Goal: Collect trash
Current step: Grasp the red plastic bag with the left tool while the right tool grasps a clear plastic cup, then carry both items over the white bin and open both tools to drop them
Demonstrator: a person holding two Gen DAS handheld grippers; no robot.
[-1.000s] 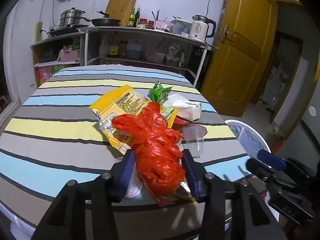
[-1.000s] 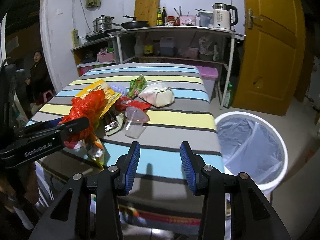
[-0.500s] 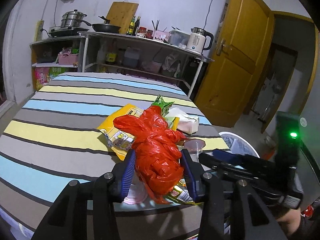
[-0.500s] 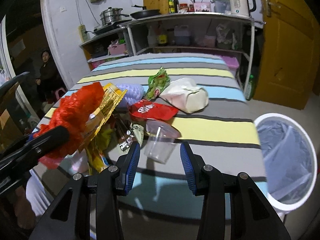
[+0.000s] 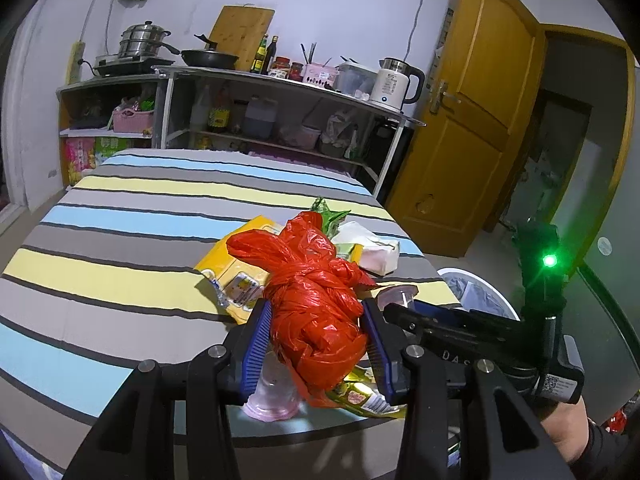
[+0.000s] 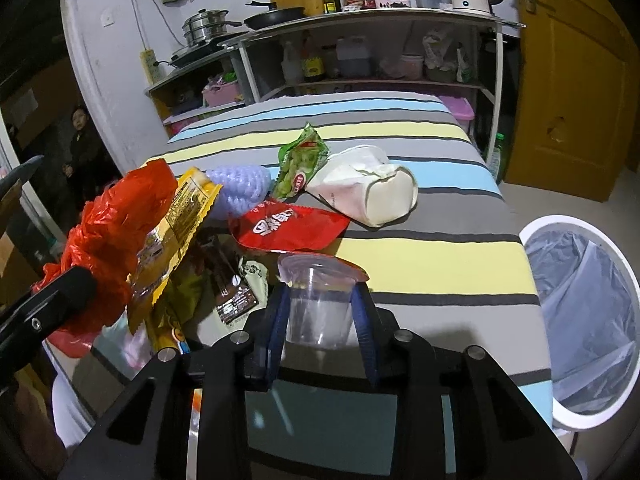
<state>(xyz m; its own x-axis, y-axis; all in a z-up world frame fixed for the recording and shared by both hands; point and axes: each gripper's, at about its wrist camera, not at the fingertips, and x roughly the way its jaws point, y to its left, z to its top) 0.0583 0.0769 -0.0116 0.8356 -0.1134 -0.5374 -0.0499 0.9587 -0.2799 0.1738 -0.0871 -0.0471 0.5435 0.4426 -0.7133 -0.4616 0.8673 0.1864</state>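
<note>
1. The left tongs (image 5: 316,340) grip a knotted red plastic bag (image 5: 316,304), with both blue pads pressed into its sides; the bag is held just above the near edge of the striped tabletop (image 5: 132,240).
2. The right tongs (image 6: 320,332) are closing around a clear plastic cup (image 6: 318,312) that stands upright near the tabletop's front edge. The cup sits between the pads, and whether they press on it yet is hard to tell through the clear plastic.
3. A loose film lid (image 6: 320,270) lies tilted across the cup's rim.
4. Behind the cup lies a flat red wrapper (image 6: 288,228), and beyond it a green snack packet (image 6: 300,164) and a white tissue pack (image 6: 368,192).
5. A yellow packet (image 6: 176,232) leans against the red bag, with a lilac ribbed piece (image 6: 240,188) behind it.
6. A white bin (image 6: 584,312) lined with a clear bag stands on the floor just beside the tabletop's right side.
7. A person (image 6: 80,144) sits in the dim doorway at far left.
</note>
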